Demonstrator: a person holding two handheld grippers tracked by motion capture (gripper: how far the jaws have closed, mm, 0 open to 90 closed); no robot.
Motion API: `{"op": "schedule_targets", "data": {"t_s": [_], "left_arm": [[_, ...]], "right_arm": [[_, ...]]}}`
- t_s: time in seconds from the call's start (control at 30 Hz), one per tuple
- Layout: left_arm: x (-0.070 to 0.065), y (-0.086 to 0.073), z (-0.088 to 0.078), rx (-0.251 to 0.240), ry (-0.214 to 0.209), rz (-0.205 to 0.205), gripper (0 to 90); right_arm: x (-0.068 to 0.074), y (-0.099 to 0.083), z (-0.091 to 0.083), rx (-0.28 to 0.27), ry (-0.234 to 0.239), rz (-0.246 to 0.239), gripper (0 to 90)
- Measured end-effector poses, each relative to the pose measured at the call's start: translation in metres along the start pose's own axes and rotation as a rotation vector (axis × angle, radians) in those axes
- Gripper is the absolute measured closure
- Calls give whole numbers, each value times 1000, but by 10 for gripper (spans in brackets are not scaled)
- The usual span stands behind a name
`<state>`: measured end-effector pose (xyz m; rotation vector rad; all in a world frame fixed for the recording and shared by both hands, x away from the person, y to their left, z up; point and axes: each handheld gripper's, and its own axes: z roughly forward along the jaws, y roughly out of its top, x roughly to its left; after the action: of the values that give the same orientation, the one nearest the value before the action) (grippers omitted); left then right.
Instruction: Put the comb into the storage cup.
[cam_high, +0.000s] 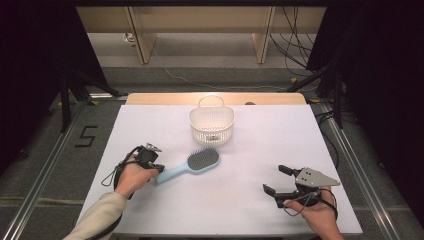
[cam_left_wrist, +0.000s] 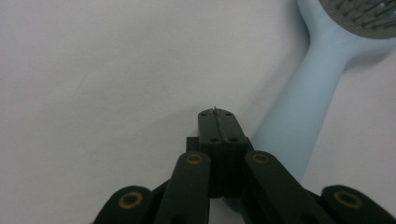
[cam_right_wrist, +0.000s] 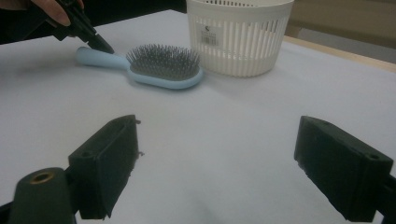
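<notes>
A light blue hairbrush (cam_high: 192, 164) with dark bristles lies flat on the white table, handle toward the left. My left gripper (cam_high: 158, 168) is shut with nothing between its jaws. Its tip (cam_left_wrist: 218, 125) points down just beside the brush handle (cam_left_wrist: 303, 107); whether it touches the handle I cannot tell. My right gripper (cam_high: 275, 180) rests low at the front right, open and empty. Its view looks between its own jaws (cam_right_wrist: 217, 163) across the table to the brush (cam_right_wrist: 159, 65) and to the left gripper (cam_right_wrist: 100, 45) at the handle's end.
A white slotted basket (cam_high: 211, 129) with a loop handle stands behind the brush at the middle back of the table (cam_high: 250, 205), close to the brush head (cam_right_wrist: 238, 42). A wooden strip edges the table's far side.
</notes>
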<state>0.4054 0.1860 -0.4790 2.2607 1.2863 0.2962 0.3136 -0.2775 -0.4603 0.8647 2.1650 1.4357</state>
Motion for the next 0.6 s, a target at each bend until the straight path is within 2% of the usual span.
{"op": "schedule_targets", "data": {"t_s": [0.27,0.6], "left_arm": [[-15,-6,-6,38,-45,37,898],[-30,-9,-10,56,-60,89,898]], "right_arm": [[0,0,0,0,0,-1,147],[0,0,-1,-2,1,3,149]]}}
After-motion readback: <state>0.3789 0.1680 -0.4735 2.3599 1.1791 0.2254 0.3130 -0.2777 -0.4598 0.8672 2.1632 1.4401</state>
